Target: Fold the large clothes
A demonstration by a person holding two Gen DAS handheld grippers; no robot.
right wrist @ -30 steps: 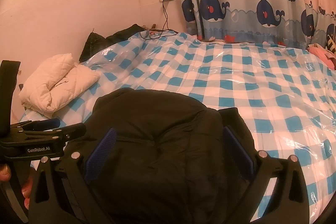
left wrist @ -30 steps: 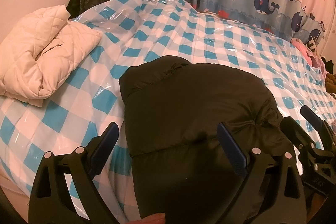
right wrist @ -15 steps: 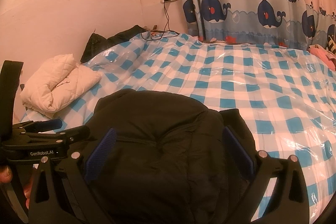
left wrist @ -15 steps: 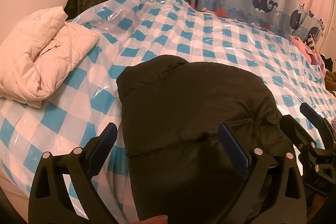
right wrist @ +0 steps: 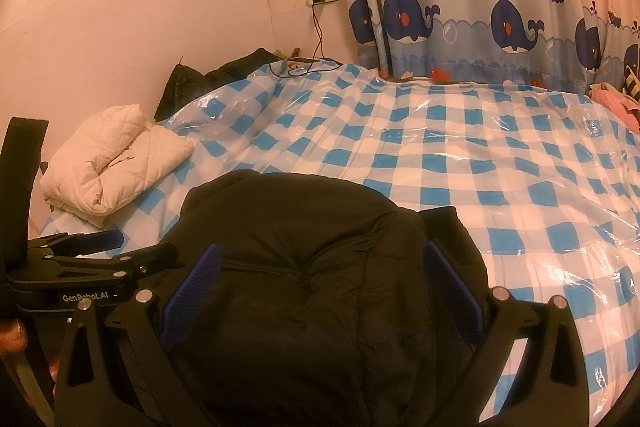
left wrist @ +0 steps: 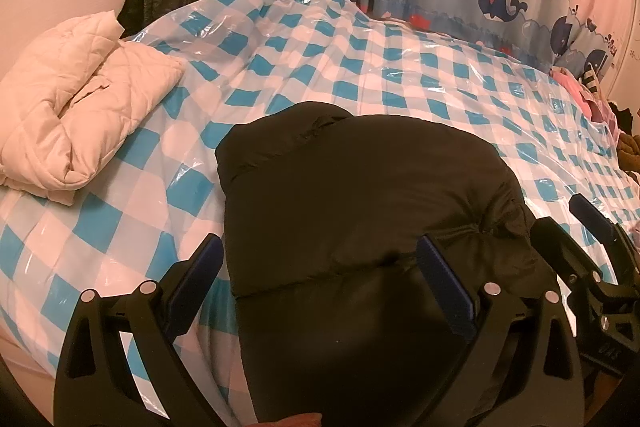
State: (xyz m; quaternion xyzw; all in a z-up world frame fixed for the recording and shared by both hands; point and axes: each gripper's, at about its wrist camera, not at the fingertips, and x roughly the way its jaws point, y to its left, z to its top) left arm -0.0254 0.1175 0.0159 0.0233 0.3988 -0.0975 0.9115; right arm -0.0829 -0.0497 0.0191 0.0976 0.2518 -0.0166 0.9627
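A: Where is the black puffer jacket point(left wrist: 360, 211) lying?

B: It is lying folded into a bundle at the near edge of the checked bed cover point(right wrist: 460, 155). Both the left gripper point(left wrist: 316, 267) and the right gripper point(right wrist: 320, 275) are hanging over it with fingers spread, gripping nothing.

A: What is the best way to finish?

B: I'd be pressing the puffy top flat, then lifting from both sides evenly.
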